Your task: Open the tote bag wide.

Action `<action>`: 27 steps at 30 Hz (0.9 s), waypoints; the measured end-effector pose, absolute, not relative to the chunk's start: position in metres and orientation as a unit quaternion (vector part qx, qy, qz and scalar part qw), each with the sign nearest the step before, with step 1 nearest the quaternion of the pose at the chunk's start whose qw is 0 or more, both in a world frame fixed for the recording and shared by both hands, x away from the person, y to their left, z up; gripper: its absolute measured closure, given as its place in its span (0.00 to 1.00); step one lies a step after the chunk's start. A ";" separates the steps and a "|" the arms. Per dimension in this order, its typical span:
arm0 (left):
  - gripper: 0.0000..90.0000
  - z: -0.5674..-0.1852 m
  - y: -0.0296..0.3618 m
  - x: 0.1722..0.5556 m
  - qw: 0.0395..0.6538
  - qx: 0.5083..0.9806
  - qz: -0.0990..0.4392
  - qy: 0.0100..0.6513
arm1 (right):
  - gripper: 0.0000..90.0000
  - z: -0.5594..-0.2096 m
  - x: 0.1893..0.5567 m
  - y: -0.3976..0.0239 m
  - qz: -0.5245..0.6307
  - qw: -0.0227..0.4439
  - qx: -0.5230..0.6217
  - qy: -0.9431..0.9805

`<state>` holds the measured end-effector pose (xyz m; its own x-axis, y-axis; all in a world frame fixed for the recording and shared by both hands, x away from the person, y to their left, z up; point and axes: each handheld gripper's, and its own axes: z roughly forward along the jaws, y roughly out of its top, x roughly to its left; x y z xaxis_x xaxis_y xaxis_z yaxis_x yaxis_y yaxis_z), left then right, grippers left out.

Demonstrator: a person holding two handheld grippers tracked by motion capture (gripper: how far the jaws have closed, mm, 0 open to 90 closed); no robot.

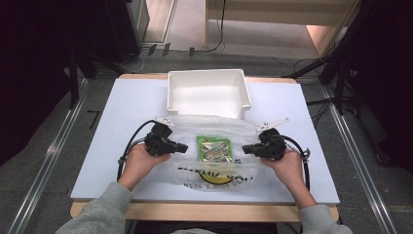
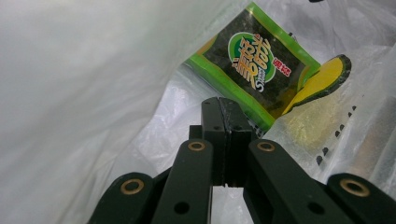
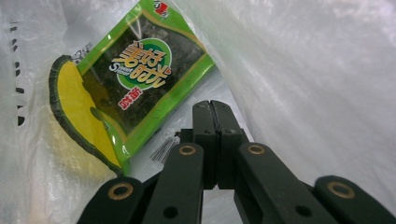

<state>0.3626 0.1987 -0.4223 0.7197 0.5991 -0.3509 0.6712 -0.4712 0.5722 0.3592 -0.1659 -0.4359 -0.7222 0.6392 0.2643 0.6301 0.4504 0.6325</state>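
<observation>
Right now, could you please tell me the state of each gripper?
Left gripper: jaws closed; whether they pinch the plastic bag cannot be told.
Right gripper: jaws closed beside the snack packet; any pinch cannot be told.

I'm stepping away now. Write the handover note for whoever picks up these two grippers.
Left gripper: shut, at the left side of the plastic bag.
Right gripper: shut, at the bag's right side.
Whether either pinches the film cannot be told.
Green snack packet: flat, mid-bag, between the grippers.
White bin: beyond the bag, nothing in it.
Done: both grippers in place at the bag.
Left: probably lifting the bag and packet toward the bin.
</observation>
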 end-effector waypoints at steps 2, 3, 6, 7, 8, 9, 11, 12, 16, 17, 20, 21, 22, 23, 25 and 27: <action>1.00 -0.425 0.201 0.362 0.359 0.853 -0.048 0.376 | 1.00 -0.439 0.359 -0.166 0.366 0.008 0.377 0.851; 1.00 -0.426 0.202 0.362 0.357 0.852 -0.046 0.379 | 1.00 -0.441 0.359 -0.166 0.365 0.009 0.378 0.850; 1.00 -0.429 0.204 0.362 0.355 0.851 -0.043 0.383 | 1.00 -0.444 0.359 -0.167 0.366 0.011 0.383 0.848; 1.00 -0.432 0.206 0.362 0.354 0.849 -0.044 0.389 | 1.00 -0.445 0.359 -0.168 0.364 0.010 0.387 0.847; 1.00 -0.434 0.209 0.363 0.354 0.847 -0.046 0.395 | 1.00 -0.446 0.358 -0.169 0.364 0.012 0.391 0.845; 1.00 -0.436 0.211 0.363 0.354 0.844 -0.045 0.401 | 1.00 -0.447 0.357 -0.170 0.362 0.013 0.394 0.845; 1.00 -0.439 0.213 0.363 0.353 0.840 -0.049 0.409 | 1.00 -0.450 0.357 -0.172 0.361 0.014 0.398 0.843; 1.00 -0.440 0.215 0.364 0.349 0.841 -0.048 0.411 | 1.00 -0.451 0.358 -0.173 0.358 0.016 0.398 0.844; 1.00 -0.445 0.221 0.362 0.353 0.834 -0.044 0.423 | 1.00 -0.457 0.358 -0.173 0.348 0.019 0.407 0.845; 1.00 -0.446 0.222 0.361 0.349 0.834 -0.042 0.425 | 1.00 -0.458 0.358 -0.173 0.347 0.021 0.408 0.844; 1.00 -0.449 0.224 0.362 0.347 0.831 -0.035 0.433 | 1.00 -0.461 0.359 -0.174 0.346 0.025 0.412 0.843; 1.00 -0.450 0.225 0.363 0.345 0.830 -0.036 0.437 | 1.00 -0.463 0.360 -0.174 0.346 0.028 0.411 0.843; 1.00 -0.451 0.225 0.364 0.343 0.829 -0.036 0.440 | 1.00 -0.464 0.361 -0.175 0.346 0.026 0.414 0.842; 1.00 -0.453 0.225 0.365 0.339 0.830 -0.037 0.441 | 1.00 -0.465 0.361 -0.175 0.347 0.026 0.414 0.841; 1.00 -0.455 0.225 0.365 0.328 0.832 -0.032 0.446 | 1.00 -0.467 0.361 -0.174 0.339 0.028 0.416 0.844; 1.00 -0.455 0.226 0.366 0.326 0.831 -0.035 0.449 | 1.00 -0.469 0.361 -0.174 0.333 0.033 0.417 0.845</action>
<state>0.3657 0.2261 -0.4553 0.5937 0.7243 -0.3506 0.7696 -0.3840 0.5101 0.3612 -0.1739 -0.4690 -0.6502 0.7265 0.2222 0.6831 0.4309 0.5897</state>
